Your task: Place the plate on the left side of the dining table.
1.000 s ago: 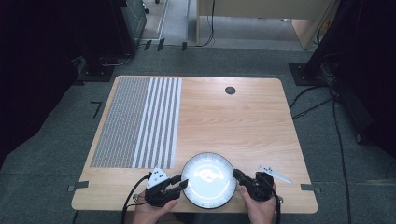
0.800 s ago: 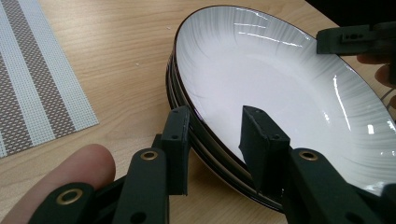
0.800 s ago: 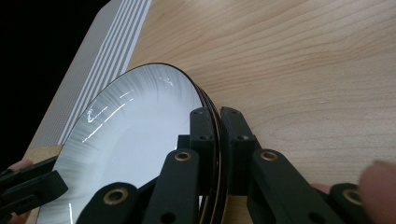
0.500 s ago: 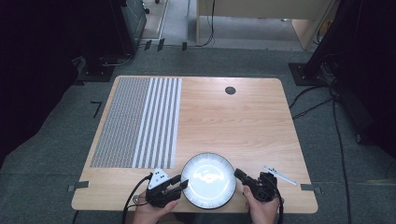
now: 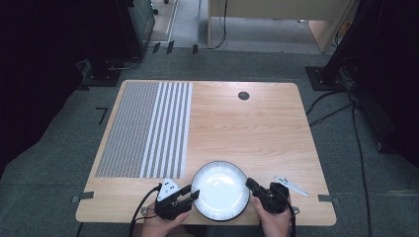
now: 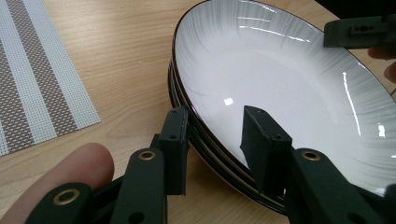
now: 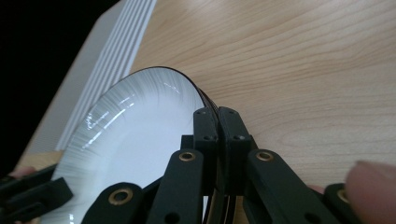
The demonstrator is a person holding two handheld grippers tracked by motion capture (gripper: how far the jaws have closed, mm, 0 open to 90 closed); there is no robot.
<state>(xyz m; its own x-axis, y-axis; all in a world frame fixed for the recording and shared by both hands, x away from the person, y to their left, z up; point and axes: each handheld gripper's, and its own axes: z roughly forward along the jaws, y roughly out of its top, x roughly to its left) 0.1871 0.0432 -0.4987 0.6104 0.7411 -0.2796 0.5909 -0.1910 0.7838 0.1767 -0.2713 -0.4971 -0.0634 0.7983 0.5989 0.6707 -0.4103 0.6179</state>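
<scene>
- At lower centre of the high view: white plates (image 5: 220, 190), dark-rimmed, stacked, glossy.
- Lower left: left gripper (image 6: 212, 135) level, straddling the rim, jaws apart.
- Lower right: right gripper (image 7: 217, 128) clamped on the rim.

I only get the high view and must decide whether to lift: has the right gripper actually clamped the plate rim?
Observer: Yes. The right gripper has its jaws pinched shut on the rim of the top plate.
Operator: And the left one?
Observer: The left gripper straddles the rim, jaws apart, one outside and one over the white inside.
Operator: Is it one plate?
Observer: No, a stack; several dark rims show under the top plate.
</scene>
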